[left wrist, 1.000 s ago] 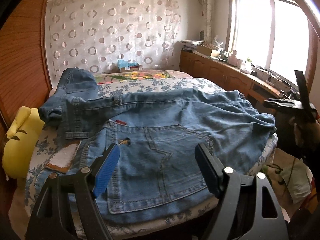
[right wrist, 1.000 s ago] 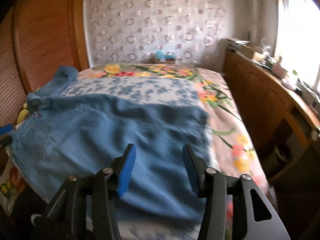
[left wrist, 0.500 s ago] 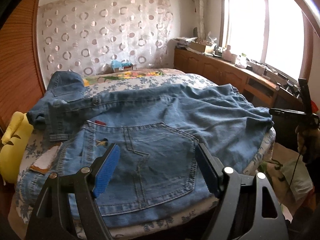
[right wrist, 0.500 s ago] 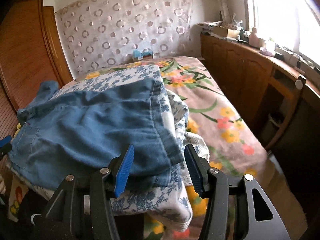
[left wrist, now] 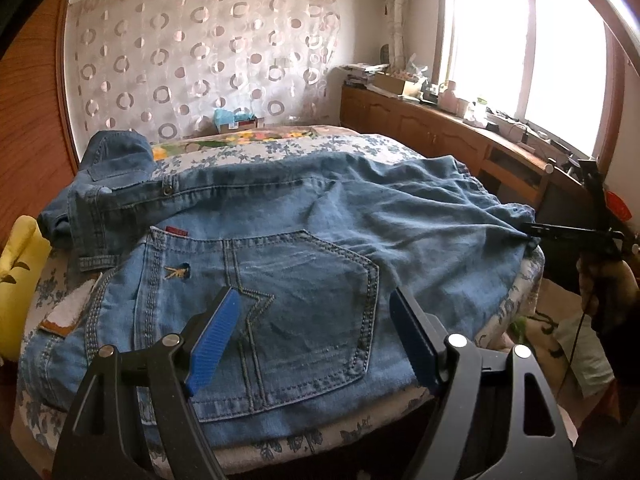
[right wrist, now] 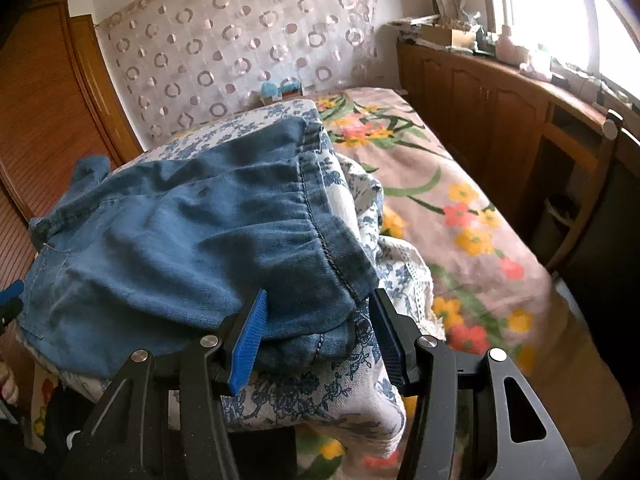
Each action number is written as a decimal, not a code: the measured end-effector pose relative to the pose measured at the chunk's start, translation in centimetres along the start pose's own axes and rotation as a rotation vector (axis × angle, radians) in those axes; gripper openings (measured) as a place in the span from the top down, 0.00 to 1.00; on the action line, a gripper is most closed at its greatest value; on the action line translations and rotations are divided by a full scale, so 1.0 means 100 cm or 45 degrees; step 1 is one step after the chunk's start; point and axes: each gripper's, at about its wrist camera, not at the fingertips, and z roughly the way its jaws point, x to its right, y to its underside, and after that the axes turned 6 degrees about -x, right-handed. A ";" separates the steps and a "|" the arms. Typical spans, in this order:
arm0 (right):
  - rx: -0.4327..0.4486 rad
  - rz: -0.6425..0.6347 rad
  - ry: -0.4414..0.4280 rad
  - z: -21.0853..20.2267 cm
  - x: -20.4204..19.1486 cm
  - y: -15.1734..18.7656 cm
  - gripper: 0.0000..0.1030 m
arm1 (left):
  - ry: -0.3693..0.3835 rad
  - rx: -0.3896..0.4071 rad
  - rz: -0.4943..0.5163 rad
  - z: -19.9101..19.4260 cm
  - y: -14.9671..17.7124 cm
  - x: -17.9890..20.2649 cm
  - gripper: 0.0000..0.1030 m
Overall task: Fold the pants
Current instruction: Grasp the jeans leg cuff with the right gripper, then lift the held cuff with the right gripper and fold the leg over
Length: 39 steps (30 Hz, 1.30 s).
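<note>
Two grippers face one pair of faded blue denim pants (left wrist: 280, 240), which lies spread flat across the blue-flowered white quilt (right wrist: 320, 396) stacked on the bed. We take the stitched back pocket (left wrist: 304, 312) as our landmark. The left gripper (left wrist: 316, 340) hangs over that pocket, its jaws wide apart and clamped on nothing. Away from the pocket, at the hem end of the legs, the right gripper (right wrist: 320, 332) has its jaws half apart, one on either side of the hem corner (right wrist: 344, 280); we see no pad pressing on it, so we judge the cloth not yet held.

We expect the denim to be soft and limp yet fairly heavy, draping rather than holding shape, and hardly slippery. We would pinch the doubled hem seam, where the layers are thick, and the waistband (left wrist: 192, 188) beyond the pocket, taking both layers together so that the fold carries evenly. The quilt beneath the hem could get caught in the same pinch.
</note>
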 end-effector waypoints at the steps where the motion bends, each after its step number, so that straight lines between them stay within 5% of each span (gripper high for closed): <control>1: -0.002 0.008 -0.007 0.001 0.002 -0.002 0.47 | -0.003 -0.001 0.001 0.000 0.000 0.000 0.24; 4: -0.009 0.018 -0.012 0.004 0.002 -0.002 0.47 | 0.000 -0.003 -0.003 0.000 0.001 0.000 0.24; 9: 0.046 -0.017 -0.018 -0.004 -0.004 -0.004 0.89 | -0.008 -0.012 0.002 0.000 0.002 0.000 0.24; 12: 0.097 -0.069 -0.012 -0.013 -0.014 -0.007 0.94 | -0.009 -0.009 -0.004 -0.001 0.003 -0.001 0.24; 20: 0.243 -0.203 -0.097 -0.048 -0.053 -0.018 0.95 | -0.026 0.006 -0.030 -0.007 0.004 -0.008 0.24; 30: 0.342 -0.452 -0.323 -0.081 -0.150 -0.039 0.95 | -0.069 0.055 -0.086 -0.028 0.006 -0.032 0.24; 39: 0.251 -0.650 -0.495 -0.068 -0.235 -0.030 0.93 | -0.099 0.083 -0.139 -0.044 0.014 -0.057 0.24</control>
